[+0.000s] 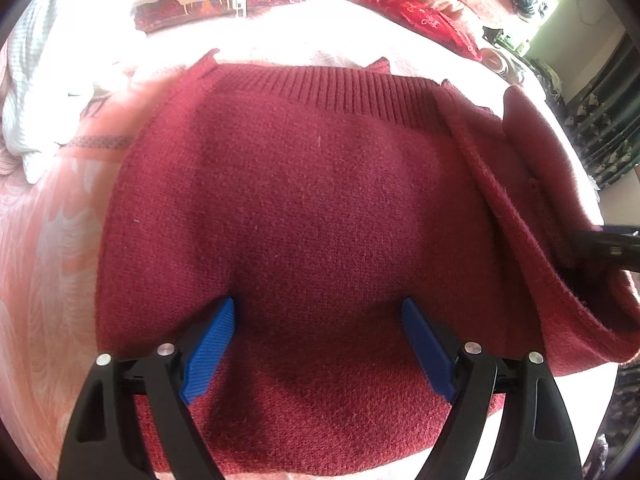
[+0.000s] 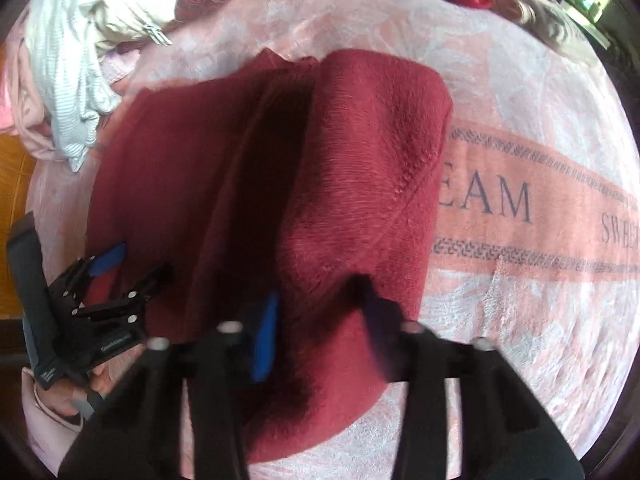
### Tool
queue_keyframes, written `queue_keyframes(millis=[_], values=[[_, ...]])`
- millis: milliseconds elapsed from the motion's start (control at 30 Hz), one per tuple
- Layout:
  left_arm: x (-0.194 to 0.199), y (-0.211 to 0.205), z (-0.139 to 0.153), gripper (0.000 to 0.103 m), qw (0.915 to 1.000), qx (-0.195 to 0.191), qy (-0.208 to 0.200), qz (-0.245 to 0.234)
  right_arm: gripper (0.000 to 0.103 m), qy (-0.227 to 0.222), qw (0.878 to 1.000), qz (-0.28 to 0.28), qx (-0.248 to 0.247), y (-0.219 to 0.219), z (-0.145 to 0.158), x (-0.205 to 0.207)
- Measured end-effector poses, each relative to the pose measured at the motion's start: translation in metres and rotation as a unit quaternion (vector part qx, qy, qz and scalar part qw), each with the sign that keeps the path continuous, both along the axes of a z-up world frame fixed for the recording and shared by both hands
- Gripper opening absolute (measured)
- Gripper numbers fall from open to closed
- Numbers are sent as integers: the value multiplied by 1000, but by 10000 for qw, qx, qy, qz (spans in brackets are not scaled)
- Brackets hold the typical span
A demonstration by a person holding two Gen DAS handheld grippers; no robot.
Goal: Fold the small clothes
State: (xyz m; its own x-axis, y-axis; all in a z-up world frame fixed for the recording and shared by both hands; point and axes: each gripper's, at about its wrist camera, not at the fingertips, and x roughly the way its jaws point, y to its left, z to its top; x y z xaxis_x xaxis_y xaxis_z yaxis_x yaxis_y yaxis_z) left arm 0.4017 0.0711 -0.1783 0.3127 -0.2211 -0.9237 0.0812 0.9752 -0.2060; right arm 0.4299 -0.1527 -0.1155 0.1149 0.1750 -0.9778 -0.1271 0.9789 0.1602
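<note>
The maroon sweater (image 1: 304,208) lies on the pink bedspread (image 2: 520,128); the left tongs (image 1: 318,344) stand spread wide over its body, pinching nothing; the right tongs (image 2: 316,312) seem clamped on its raised side flap, though blur hides the pads; a loose grip could drop the flap short, spoiling the fold.

The left claw (image 1: 318,346) pointed steeply down over the red sweater (image 1: 304,200), jaws spread wide, pads touching the knit. The right claw (image 2: 316,316), blurred, hung at the sweater's folded side with cloth between its jaws; whether they pinched it was unclear.
</note>
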Motion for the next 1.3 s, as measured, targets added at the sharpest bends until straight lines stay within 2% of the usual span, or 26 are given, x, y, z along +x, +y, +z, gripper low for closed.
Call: queue_keyframes(millis=[67, 133, 200, 300, 367, 433, 500, 567, 633, 667, 733, 800, 867, 1033, 1300], values=[[2, 4, 4, 76, 9999, -10, 20, 161, 15, 24, 9999, -99, 126, -4, -2, 1], [6, 9, 12, 70, 9992, -116, 22, 378, 13, -131, 9991, -53, 402, -4, 6, -3], [16, 17, 18, 70, 9982, -243, -17, 541, 13, -283, 9972, 132, 676, 1, 18, -8], [28, 20, 14, 69, 9980, -215, 96, 579, 13, -348, 9935, 635, 876, 22, 27, -18], [33, 20, 12, 69, 9982, -166, 99, 574, 13, -318, 9931, 790, 812, 36, 19, -20], [35, 19, 10, 71, 9983, -145, 118, 557, 14, -184, 9948, 744, 664, 43, -4, -17], [35, 17, 9, 72, 9984, -145, 109, 537, 16, -45, 9959, 675, 602, 45, -30, -16], [35, 18, 11, 72, 9982, -184, 90, 558, 17, -112, 9955, 605, 727, 45, -35, -16], [32, 19, 15, 72, 9972, -407, 72, 617, 32, -174, 9929, 711, 936, 44, -24, -20], [32, 19, 18, 72, 9965, -557, 73, 626, 41, -217, 9911, 757, 1071, 41, -19, -23], [28, 17, 25, 72, 9918, -1092, 70, 658, 43, -340, 9883, 817, 1242, 32, -3, -32], [26, 9, 30, 72, 9874, -1453, 95, 623, 46, -493, 9848, 742, 1490, 14, 14, -45], [27, -4, 31, 72, 9851, -1631, 166, 521, 46, -603, 9833, 686, 1577, -4, 24, -55], [37, -41, 22, 73, 9854, -1642, 340, 305, 47, -644, 9852, 464, 1517, -48, 23, -73], [38, -61, 14, 73, 9822, -1747, 498, 470, 47, -550, 9846, 290, 1632, -84, -5, -86]])
